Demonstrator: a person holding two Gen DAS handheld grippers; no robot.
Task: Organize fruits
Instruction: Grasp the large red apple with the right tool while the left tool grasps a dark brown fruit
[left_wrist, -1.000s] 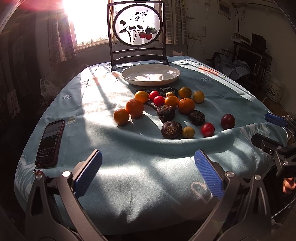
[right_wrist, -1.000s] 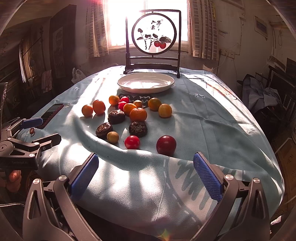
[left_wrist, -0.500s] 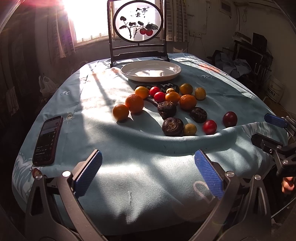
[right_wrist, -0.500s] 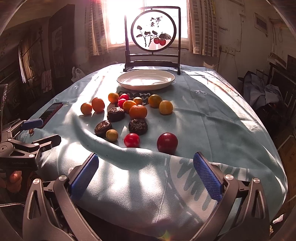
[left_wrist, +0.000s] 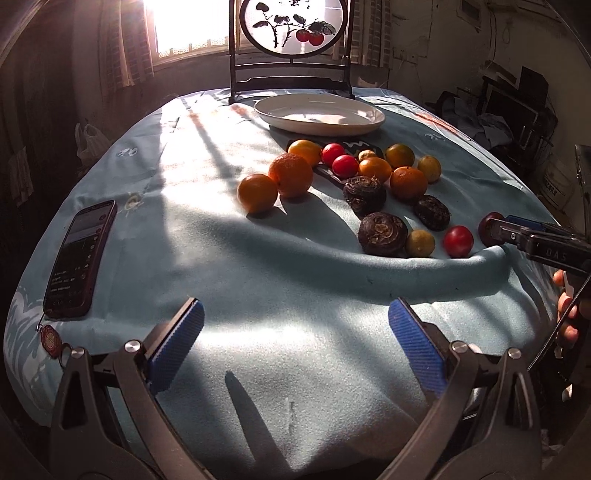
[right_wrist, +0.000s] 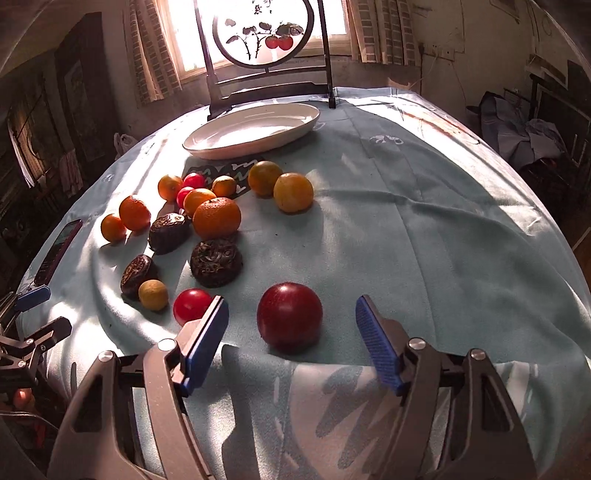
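Several fruits lie on a pale blue tablecloth: oranges, small red fruits, yellow-green ones and dark wrinkled ones. A white oval plate stands empty behind them; it also shows in the right wrist view. My right gripper is open, its blue pads either side of a dark red plum, not touching it. My left gripper is open and empty over bare cloth at the near edge.
A phone lies at the table's left edge. A framed round painting on a dark stand rises behind the plate. The cloth is ridged in front of the fruits. Clutter and furniture stand to the right.
Both grippers have moved forward toward the fruits. The right gripper has come down and now brackets the dark red plum. Nothing has been grasped.
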